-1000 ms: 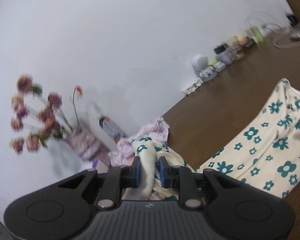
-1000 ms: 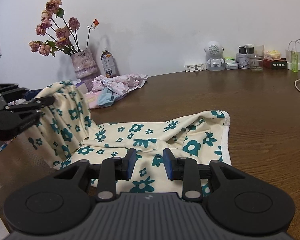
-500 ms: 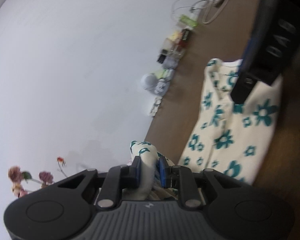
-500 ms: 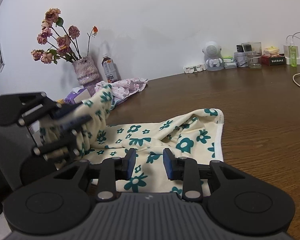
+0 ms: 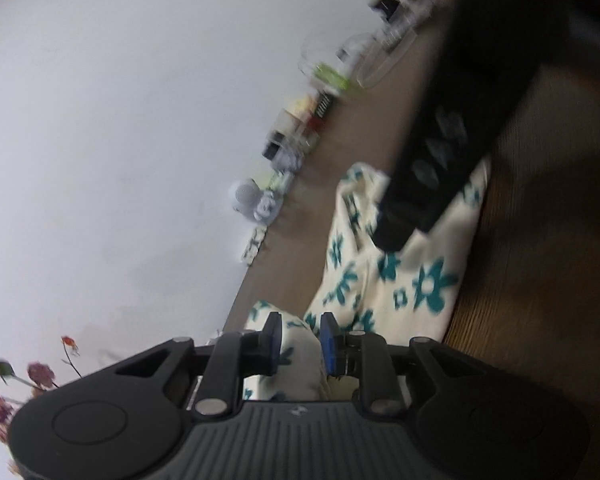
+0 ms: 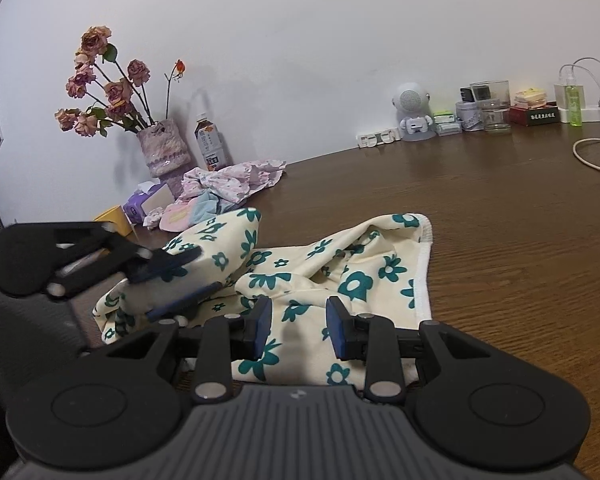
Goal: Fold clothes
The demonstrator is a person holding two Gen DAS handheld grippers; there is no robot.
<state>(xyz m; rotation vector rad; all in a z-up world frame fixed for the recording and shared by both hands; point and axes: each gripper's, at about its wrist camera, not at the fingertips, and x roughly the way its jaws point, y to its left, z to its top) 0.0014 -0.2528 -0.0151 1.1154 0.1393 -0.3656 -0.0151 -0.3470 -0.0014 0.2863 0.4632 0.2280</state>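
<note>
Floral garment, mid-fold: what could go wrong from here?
1. The left gripper pinches only a bunched edge of the floral garment, so it may slip free.
2. The right gripper is open above the cloth, so nothing anchors that side; the garment could drag across the table.

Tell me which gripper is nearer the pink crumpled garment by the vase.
Left. The left gripper, clamping the cream floral cloth, sits just before the pink crumpled garment; the right gripper is open, farther back.
</note>
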